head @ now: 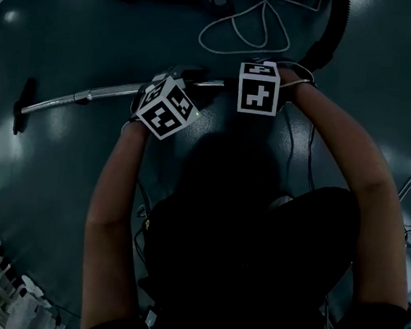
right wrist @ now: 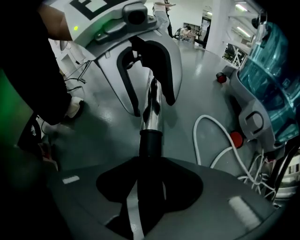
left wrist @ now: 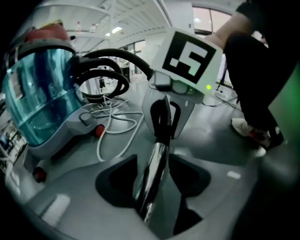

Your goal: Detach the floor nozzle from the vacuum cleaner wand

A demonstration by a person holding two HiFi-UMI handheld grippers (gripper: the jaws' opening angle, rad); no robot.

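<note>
The vacuum wand (head: 88, 97) lies across the dark floor, its chrome tube ending at the left in the dark floor nozzle (head: 23, 104). My left gripper (head: 177, 77) straddles the chrome tube (left wrist: 152, 164) with its jaws open and a gap showing on each side. To its right, my right gripper (head: 269, 63) is shut on the wand's black handle end (right wrist: 150, 140). In each gripper view the other gripper faces me along the tube: the right one (left wrist: 164, 117) and the left one (right wrist: 150, 79). The nozzle appears only in the head view.
The blue see-through vacuum body (left wrist: 42, 93) (right wrist: 272, 79) stands close by. Its black hose (head: 329, 34) and a loose white cord (head: 250, 19) lie beyond the grippers. The person's shoe (left wrist: 253, 131) rests on the floor beside the wand.
</note>
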